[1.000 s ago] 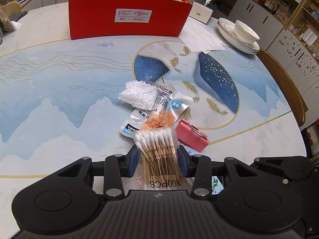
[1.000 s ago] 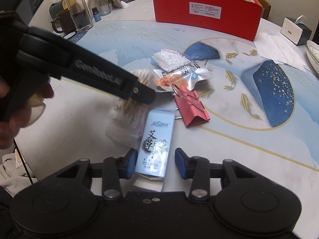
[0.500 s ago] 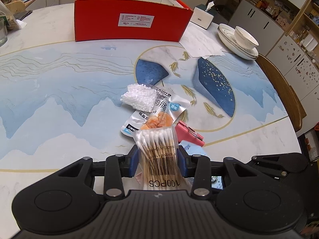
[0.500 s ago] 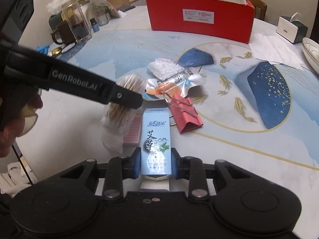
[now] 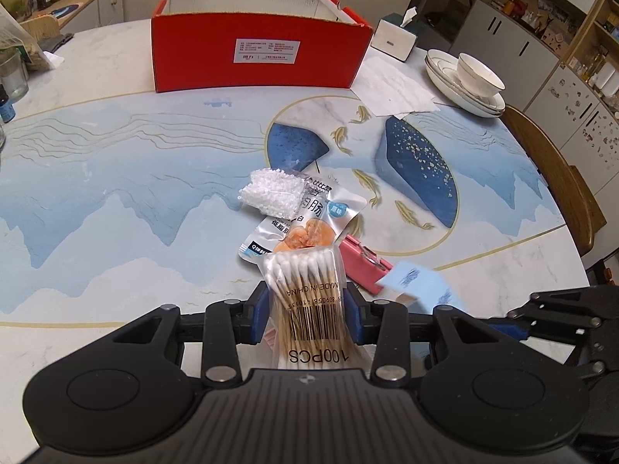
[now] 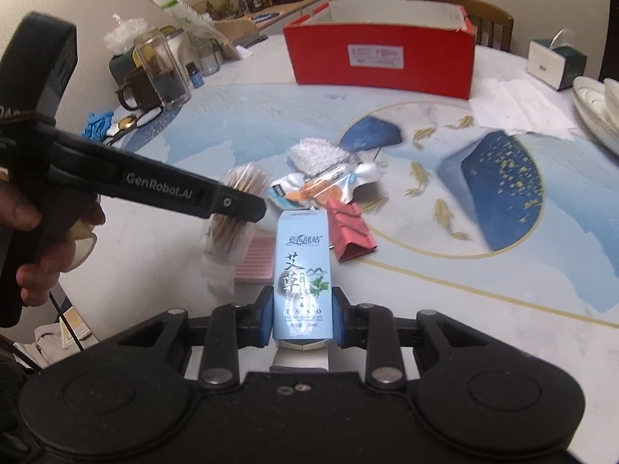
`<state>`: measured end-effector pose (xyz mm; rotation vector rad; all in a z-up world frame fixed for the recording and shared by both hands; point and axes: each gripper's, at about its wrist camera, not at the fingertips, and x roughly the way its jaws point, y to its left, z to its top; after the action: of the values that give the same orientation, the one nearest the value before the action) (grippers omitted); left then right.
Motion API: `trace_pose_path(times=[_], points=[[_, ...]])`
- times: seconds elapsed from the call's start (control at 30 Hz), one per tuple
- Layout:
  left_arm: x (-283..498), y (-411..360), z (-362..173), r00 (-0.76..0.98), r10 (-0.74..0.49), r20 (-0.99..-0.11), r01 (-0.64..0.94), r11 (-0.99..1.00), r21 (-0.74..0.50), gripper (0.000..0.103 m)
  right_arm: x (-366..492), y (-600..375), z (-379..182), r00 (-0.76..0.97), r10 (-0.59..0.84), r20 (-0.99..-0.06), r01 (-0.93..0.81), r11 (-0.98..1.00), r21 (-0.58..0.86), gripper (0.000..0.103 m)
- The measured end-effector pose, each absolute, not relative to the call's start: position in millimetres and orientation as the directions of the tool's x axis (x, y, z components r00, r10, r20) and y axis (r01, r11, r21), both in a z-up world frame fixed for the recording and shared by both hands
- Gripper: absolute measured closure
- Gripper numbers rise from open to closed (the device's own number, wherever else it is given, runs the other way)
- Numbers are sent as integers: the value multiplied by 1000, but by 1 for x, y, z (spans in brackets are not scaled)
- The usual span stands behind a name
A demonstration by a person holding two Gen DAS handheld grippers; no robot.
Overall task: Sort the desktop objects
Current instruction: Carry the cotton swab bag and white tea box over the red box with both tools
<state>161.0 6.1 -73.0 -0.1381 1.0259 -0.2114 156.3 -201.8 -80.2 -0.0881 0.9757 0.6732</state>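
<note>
Now the left gripper is clamping the cotton swab pack, sticking out toward 12 o'clock, while the right gripper is squeezing the pale blue box likewise, above the table.

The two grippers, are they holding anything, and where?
Left gripper pinches the swab bag at its middle, across the sticks. Right gripper clamps the blue box by its lower sides.
</note>
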Motion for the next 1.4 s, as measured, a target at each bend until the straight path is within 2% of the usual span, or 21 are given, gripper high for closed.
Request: trace_pose_path(times=[0.57,0.8,1.07,1.4], points=[[157,-30,-43,545,-167,-822,93,986,-138,65,164,-242,-48,496,439,-749,-567,817,104,75],[167,-40,-28,566,-154,-810,110,988,-111,65,178,-252,-32,519,450,-727,-554,825,115,75],[193,-30,-18,564,-182,-805,152,982,-116,65,206,-248,-28,515,441,-735,-510,847,150,75],[242,2,5,602,-195,-774,188,977,-100,65,259,-227,-2,557,444,-702,-513,848,130,75]])
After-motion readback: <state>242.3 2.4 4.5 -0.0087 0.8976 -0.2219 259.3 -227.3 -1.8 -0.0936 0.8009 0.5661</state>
